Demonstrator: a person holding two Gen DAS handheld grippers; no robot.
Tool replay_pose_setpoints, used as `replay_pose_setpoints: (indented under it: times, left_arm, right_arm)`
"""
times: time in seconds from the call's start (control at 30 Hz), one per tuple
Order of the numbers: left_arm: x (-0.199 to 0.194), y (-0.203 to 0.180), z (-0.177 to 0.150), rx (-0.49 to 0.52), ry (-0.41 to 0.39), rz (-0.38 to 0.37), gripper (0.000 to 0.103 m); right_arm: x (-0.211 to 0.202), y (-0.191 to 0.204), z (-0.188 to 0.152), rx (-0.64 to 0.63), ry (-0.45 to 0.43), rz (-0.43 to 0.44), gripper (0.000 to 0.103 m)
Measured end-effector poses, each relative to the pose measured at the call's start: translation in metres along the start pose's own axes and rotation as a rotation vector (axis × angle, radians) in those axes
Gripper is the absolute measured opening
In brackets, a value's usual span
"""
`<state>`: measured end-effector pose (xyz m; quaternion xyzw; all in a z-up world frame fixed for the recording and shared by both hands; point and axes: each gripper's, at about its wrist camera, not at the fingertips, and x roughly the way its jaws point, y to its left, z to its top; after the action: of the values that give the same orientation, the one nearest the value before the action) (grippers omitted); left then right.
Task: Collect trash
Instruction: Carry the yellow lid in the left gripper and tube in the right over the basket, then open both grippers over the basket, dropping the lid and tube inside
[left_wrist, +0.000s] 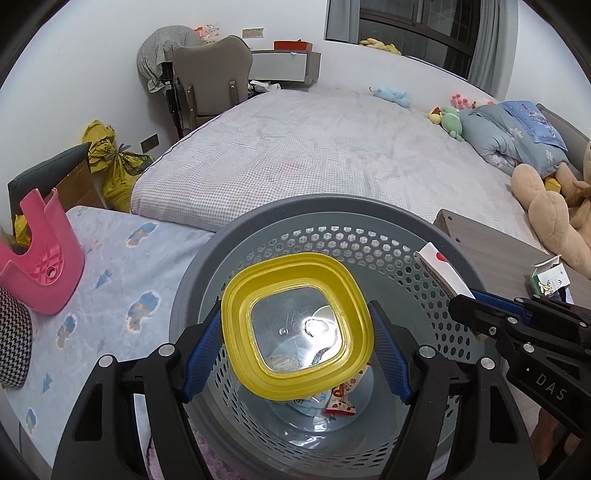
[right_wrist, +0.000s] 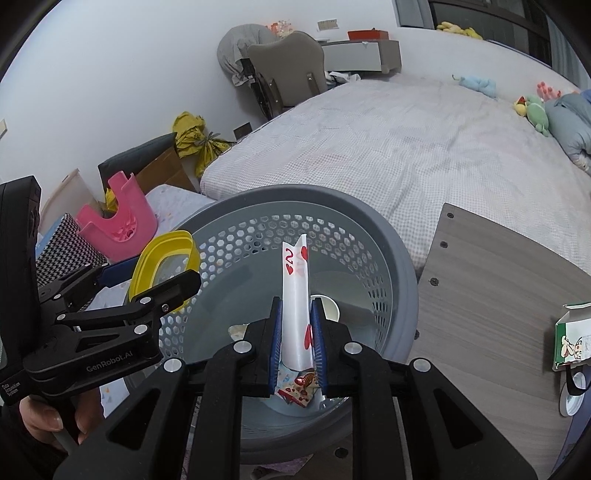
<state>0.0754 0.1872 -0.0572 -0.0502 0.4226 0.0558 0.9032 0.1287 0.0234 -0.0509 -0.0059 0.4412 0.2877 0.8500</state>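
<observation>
Trash is partly in already: at the bottom of the grey bin (left_wrist: 388, 236) I can see a wrapper (left_wrist: 341, 400) with red print, a paper cup (right_wrist: 328, 308) and some pale scraps, so a few drops look done. I have the left gripper (left_wrist: 297, 349) clamped on a yellow lid (left_wrist: 297, 328), holding it over the bin's mouth, its blue pads pressed on the lid's left and right edges. The lid is a rounded square of rigid plastic with a stepped yellow rim and a clear, glossy centre that catches the light. My right gripper (right_wrist: 297, 332) is closed on a playing card (right_wrist: 295, 295), also above the bin; the card is thin white stock with red hearts, bowed into a trough by the squeeze. The bin is a round, smooth-rimmed tub whose wall is punched with hexagonal holes. Left to collect, I judge, is the opened small carton (right_wrist: 570, 341) on the wood-grain table (right_wrist: 491, 288) to the right; something white sits below it, possibly another cup, though the edge distortion makes that unclear. Both held items only need releasing.
</observation>
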Motion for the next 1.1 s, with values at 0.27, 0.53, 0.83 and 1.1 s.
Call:
replay_pose_setpoints:
  times: [0.27, 0.53, 0.83, 1.1]
  left_arm:
    - [-0.005, 0.000, -0.001, -0.007, -0.001, 0.021, 0.074]
    - [-0.009, 0.003, -0.004, -0.015, -0.005, 0.039, 0.077]
    - [-0.012, 0.006, -0.005, -0.026, -0.006, 0.046, 0.077]
    - [-0.014, 0.004, -0.006, -0.025, -0.012, 0.046, 0.077]
  right_arm:
    - [-0.007, -0.002, 0.001, 0.005, -0.031, -0.001, 0.040]
    - [-0.012, 0.001, 0.001, 0.004, -0.049, -0.004, 0.043]
    - [-0.014, 0.000, 0.000, 0.005, -0.053, -0.001, 0.043]
    - [-0.016, 0.001, 0.000, 0.006, -0.055, -0.003, 0.043]
